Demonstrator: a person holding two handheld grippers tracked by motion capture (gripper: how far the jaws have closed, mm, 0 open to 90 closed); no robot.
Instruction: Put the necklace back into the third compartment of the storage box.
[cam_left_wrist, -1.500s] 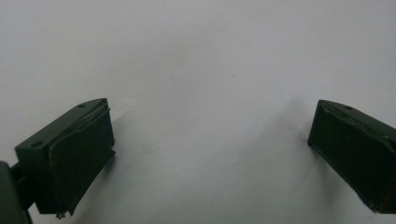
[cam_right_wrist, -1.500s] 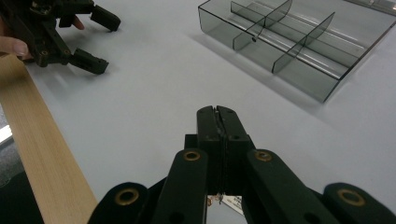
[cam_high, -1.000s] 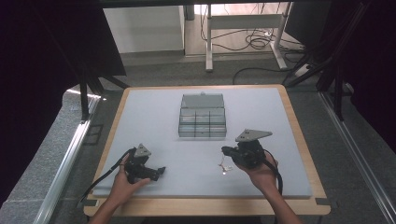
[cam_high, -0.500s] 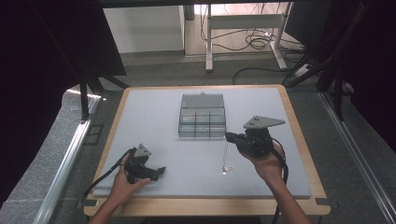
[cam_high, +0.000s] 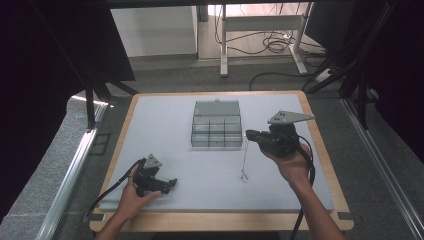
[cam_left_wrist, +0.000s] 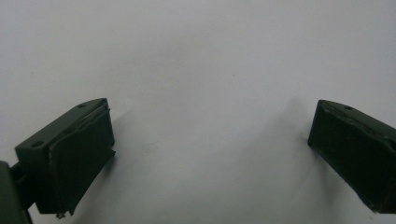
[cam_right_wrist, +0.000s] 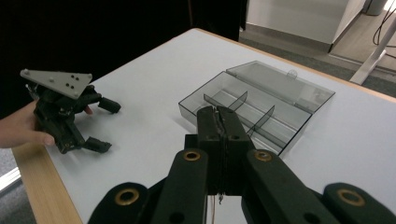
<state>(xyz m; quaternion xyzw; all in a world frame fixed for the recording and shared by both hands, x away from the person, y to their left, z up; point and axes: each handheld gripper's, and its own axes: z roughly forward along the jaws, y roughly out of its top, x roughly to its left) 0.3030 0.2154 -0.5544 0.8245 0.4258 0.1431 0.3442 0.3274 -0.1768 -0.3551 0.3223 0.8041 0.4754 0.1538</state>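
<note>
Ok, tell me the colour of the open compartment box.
Smoky grey see-through plastic box, best in the right gripper view.

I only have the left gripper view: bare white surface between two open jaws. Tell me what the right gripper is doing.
Observer: The right gripper is shut on a thin chain that dangles from its jaws over the table.
Operator: Tell me what lies near it.
Observer: A clear compartment box, lid open, sits just left of that gripper in the high view. Its compartments look empty.
Operator: Now place my left gripper.
Observer: The left gripper rests near the table's front edge, well apart from box and chain.
</note>
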